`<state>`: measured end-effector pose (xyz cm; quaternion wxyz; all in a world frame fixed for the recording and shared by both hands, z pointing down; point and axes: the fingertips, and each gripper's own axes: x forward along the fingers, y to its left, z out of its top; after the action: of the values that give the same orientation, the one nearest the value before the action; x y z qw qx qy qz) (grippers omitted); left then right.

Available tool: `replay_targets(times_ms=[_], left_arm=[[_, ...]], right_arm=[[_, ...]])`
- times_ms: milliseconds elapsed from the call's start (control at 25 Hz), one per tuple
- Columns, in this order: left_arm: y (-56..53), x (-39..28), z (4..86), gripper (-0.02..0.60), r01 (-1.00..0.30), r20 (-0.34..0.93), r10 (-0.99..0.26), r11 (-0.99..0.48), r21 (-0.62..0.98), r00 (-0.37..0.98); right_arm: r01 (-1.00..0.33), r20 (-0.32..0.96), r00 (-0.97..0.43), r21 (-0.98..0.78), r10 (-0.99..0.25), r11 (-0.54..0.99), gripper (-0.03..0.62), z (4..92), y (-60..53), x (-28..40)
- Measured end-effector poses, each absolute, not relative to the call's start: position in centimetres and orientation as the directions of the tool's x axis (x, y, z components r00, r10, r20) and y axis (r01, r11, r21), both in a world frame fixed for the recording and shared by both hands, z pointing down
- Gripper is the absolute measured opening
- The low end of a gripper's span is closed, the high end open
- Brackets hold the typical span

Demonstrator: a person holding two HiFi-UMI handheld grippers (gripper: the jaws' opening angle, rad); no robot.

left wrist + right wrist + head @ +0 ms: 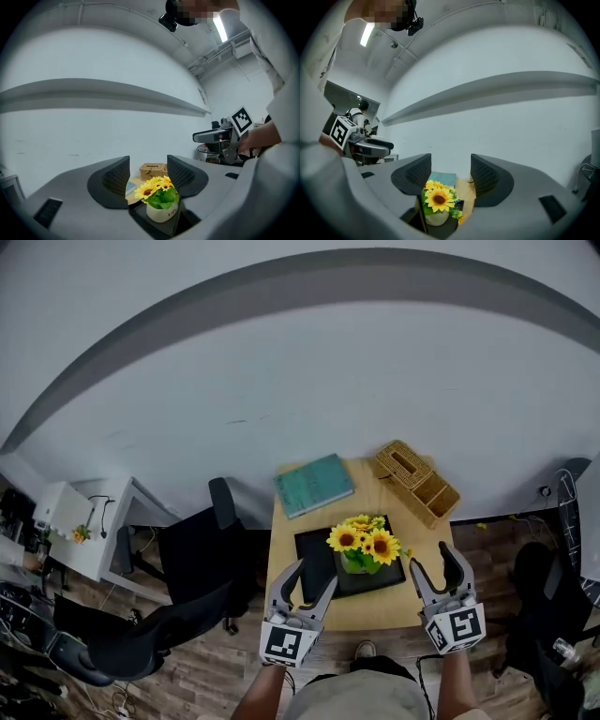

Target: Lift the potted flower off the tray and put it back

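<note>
Left gripper (314, 575), right gripper (429, 556) — both wide open, empty.

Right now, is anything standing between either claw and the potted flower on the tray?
Nothing visible. The left claw and right claw hang open on the near side of the potted flower, and each gripper view shows it unobstructed past the jaws. The teal book and wicker box lie beyond the black tray.

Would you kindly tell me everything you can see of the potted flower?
The potted flower is a small bunch of yellow sunflowers with brown centres and green leaves in a round cream pot bearing dark lettering. It stands upright on the black tray, touched by nothing else; the left tongs and right tongs are open, short of it.
</note>
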<state>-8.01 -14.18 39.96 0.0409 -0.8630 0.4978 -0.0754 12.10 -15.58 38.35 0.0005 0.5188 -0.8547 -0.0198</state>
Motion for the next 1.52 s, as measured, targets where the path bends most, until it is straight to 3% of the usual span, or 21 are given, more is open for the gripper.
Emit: replay_targets(times_ms=[320, 840, 1520], left_arm=[[-18.5, -7.9, 42.4, 0.242, -0.872, 0.141, -0.876, -0.477, -0.110, 0.461], [-21.2, -7.8, 47.6, 0.244, -0.829, 0.198, -0.829, -0.549, -0.107, 0.523], [-17.9, -6.5, 57.4, 0.245, -0.770, 0.381, -0.732, -0.633, -0.078, 0.564]], right_arm=[[-0.857, 0.020, -0.514, 0.023, -0.858, 0.514, 0.262, 40.6, -20.9, 11.5], [-0.846, 0.108, -0.530, 0.001, -0.841, 0.533, 0.263, 45.3, -23.7, 8.9], [-0.825, 0.392, -0.542, -0.083, -0.743, 0.559, 0.268, 58.2, -18.1, 7.8]])
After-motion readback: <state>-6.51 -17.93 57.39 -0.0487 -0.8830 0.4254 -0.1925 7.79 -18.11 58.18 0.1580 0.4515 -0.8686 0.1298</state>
